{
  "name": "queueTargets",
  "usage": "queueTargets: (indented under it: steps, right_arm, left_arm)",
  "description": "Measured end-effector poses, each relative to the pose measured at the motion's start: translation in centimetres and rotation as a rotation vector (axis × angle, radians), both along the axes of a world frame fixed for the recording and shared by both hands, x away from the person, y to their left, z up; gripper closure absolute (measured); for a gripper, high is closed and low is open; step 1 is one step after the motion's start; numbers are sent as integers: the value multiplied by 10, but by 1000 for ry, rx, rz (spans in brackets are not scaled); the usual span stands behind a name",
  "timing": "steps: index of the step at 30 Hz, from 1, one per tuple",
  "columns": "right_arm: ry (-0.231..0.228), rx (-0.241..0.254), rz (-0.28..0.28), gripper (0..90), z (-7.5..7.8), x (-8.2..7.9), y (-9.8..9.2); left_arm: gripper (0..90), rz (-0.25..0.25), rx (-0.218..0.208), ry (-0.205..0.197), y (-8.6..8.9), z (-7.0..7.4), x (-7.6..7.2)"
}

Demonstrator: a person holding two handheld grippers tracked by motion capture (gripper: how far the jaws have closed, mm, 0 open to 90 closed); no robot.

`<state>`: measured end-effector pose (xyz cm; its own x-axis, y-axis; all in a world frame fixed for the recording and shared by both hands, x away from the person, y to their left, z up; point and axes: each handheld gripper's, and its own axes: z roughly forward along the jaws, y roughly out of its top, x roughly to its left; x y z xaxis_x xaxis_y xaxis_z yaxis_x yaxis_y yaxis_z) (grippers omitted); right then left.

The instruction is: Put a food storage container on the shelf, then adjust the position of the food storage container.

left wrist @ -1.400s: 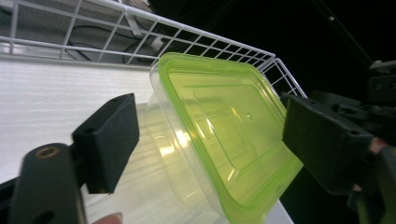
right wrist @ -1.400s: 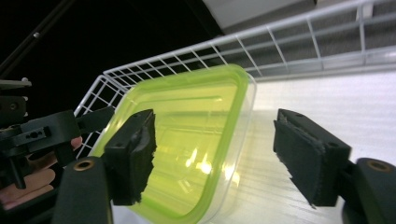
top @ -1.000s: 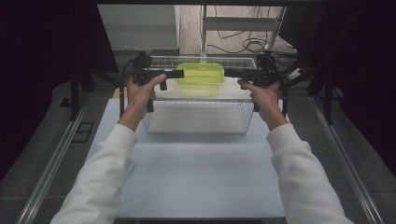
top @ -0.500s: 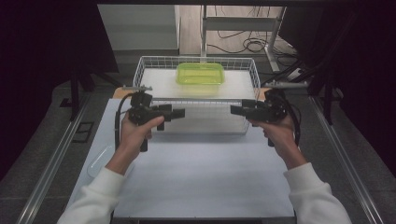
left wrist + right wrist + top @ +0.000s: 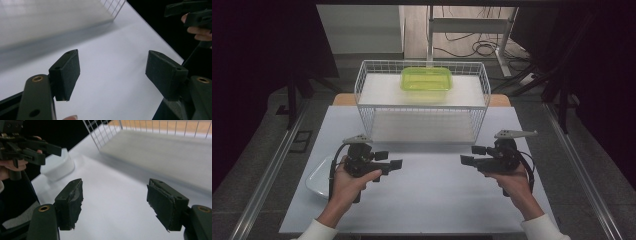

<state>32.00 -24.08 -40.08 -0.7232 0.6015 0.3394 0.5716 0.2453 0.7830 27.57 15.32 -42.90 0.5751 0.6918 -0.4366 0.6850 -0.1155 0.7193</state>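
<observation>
A lime-green clear container [image 5: 426, 79] sits inside the white wire basket [image 5: 371, 107], toward its far side. Both grippers hover over the white table [image 5: 427, 200] in front of the basket, pointing at each other. My left gripper [image 5: 390, 160] is open with nothing between its jaws; its own view shows the gripper [image 5: 112, 72] wide apart above bare table. My right gripper [image 5: 471, 155] is open too, and its view shows the gripper [image 5: 113, 200] empty. Each gripper view catches the other hand: the right gripper [image 5: 190, 12] and the left gripper [image 5: 30, 147].
A white dish [image 5: 319, 177] lies on the table's left side, just behind the left hand, and appears as the white dish [image 5: 56, 165] in the right gripper view. The basket's wire wall [image 5: 150, 130] stands ahead. Metal rails run along both table sides.
Both grippers let go of the green container, left it in the basket, and drew back toward the person, ending low over the table in front of the basket.
</observation>
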Motion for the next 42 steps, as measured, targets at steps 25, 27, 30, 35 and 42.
queueTargets:
  steps: [25, 27, 30, 35, 42]
  right_arm:
    - [60, -92, -3, 294, -44, -16, 2]
    - [58, -100, -5, 293, -44, -16, 2]
    - [63, -106, -12, 293, -46, -16, 1]
    - [68, -111, -12, 293, -47, -17, 2]
    - [76, -110, -6, 293, -49, -16, 2]
  left_arm:
    - [283, 12, 88, 35, 3, -26, -19]
    - [284, 17, 95, 32, 5, -24, -20]
    - [285, 25, 107, 35, 7, -21, -21]
    - [287, 33, 136, 23, 13, -13, -26]
    - [288, 83, 161, 8, 46, 3, -37]
